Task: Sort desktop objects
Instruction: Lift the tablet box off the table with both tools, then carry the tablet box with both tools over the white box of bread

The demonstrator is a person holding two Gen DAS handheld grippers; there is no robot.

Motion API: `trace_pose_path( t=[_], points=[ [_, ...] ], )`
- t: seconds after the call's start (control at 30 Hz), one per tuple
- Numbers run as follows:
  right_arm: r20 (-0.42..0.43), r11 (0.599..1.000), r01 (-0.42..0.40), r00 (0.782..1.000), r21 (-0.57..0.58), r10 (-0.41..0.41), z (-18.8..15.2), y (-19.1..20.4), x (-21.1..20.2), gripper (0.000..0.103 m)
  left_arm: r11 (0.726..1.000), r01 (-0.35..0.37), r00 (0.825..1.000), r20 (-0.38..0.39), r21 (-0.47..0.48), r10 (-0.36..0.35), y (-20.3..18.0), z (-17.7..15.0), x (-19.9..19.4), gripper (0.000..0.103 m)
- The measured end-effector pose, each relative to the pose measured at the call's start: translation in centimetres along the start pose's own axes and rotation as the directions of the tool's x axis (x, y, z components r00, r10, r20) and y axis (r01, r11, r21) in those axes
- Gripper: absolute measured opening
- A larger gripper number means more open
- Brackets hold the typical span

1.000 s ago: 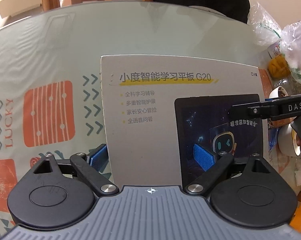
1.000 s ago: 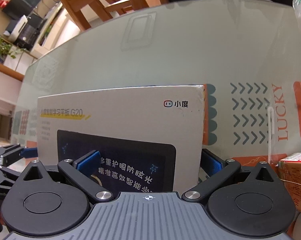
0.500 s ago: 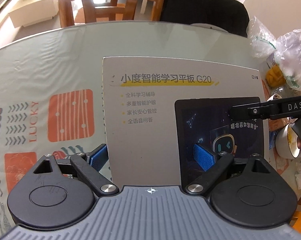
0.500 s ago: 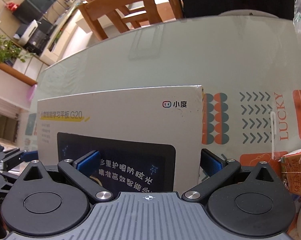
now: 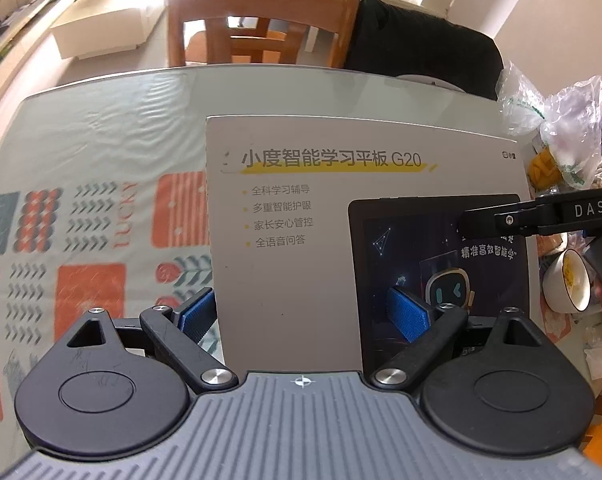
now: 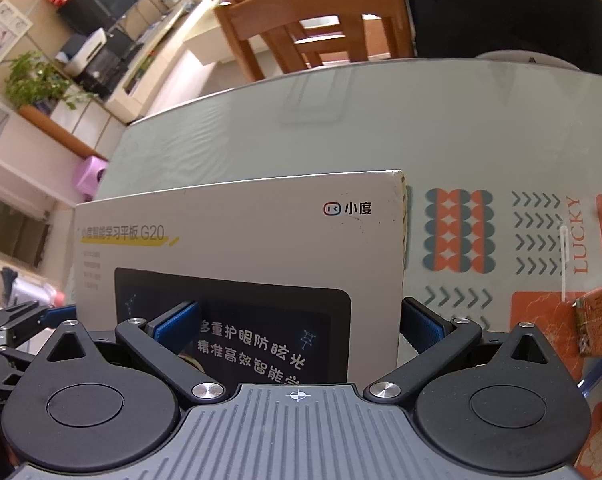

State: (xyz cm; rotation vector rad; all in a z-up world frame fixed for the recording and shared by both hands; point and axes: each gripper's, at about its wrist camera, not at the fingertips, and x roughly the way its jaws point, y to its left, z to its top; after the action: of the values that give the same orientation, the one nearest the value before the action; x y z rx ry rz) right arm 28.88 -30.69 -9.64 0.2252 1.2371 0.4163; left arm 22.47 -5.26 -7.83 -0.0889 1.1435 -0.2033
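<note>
A flat grey tablet box (image 5: 321,240) with a printed tablet picture is held over the patterned tablecloth (image 5: 89,216). My left gripper (image 5: 301,312) is shut on its left end, one blue pad (image 5: 405,312) on the box face and the other at the edge. In the right wrist view, my right gripper (image 6: 299,326) is shut on the right end of the same box (image 6: 261,240). Its black arm (image 5: 541,216) shows at the right of the left wrist view. The underside of the box is hidden.
Clear plastic bags (image 5: 553,120) and a small bowl (image 5: 565,284) crowd the table's right side. An orange carton (image 6: 597,312) sits close to my right gripper. Beyond the far table edge stand a wooden chair (image 5: 257,28) and a chair draped in black (image 5: 421,48).
Both grippers have risen with the box held between them. The table drops lower in both views and more of the chairs and room shows behind it.
</note>
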Motion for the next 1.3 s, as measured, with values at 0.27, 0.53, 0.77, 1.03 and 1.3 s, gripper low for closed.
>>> trace_pose_path(
  t=[0.27,0.53,0.77,1.03,1.3],
  points=[
    [0.006,1.000,0.029,1.000,0.009,-0.029,-4.4,4.4,-1.6,0.103,1.000,0.020,1.000,0.004,-0.001,-0.020,2.3,-4.3,-3.7,0.103],
    [0.012,0.997,0.060,0.998,0.044,-0.060,-10.0,9.1,-2.7,0.103,0.998,0.052,0.999,-0.004,0.018,-0.052,5.3,-9.2,-7.3,0.103],
    [0.054,0.994,0.061,0.996,0.089,-0.066,-13.8,12.1,-4.2,0.103,0.996,0.062,0.997,0.032,0.057,-0.064,6.9,-12.1,-10.9,0.103],
    [0.126,0.988,0.061,0.989,0.140,-0.078,-16.4,13.5,-5.2,0.103,0.992,0.067,0.994,0.084,0.106,-0.076,7.4,-13.4,-13.3,0.103],
    [0.211,0.986,0.041,0.975,0.162,-0.075,-16.0,13.5,-7.1,0.103,0.988,0.047,0.986,0.150,0.145,-0.069,6.3,-11.8,-15.4,0.103]
  ],
)
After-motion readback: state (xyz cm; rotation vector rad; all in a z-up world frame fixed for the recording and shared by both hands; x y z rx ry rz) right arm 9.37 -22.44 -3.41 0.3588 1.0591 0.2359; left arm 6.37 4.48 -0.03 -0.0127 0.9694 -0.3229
